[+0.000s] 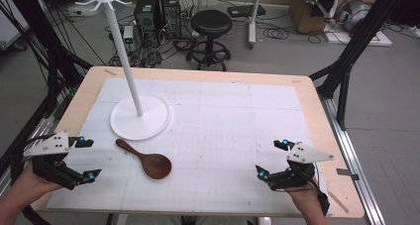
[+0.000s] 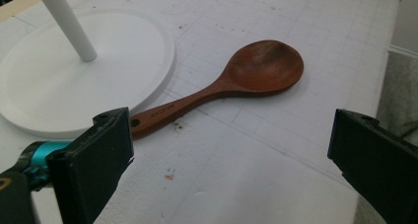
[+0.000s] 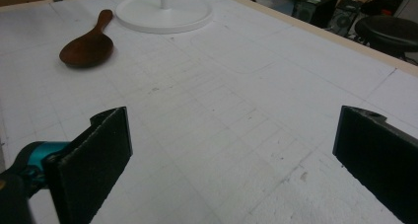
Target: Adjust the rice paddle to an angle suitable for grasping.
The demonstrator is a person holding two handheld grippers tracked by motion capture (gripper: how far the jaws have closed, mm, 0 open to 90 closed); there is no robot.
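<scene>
Spoon of dark brown wood (image 1: 148, 161) lies ungrasped beside white round-based hook stand (image 1: 140, 117); left gripper (image 1: 88, 158) and right gripper (image 1: 271, 158) gape wide; pickup remains.

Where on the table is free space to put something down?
The mat's middle and right side, between the wooden spoon and the right gripper, lie bare. The near-left is crowded: spoon, white stand base and left gripper.

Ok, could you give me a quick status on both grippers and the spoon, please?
Left gripper open, empty. Right gripper open, empty. Wooden spoon flat on mat, beside white stand base. Nothing in the way.
</scene>
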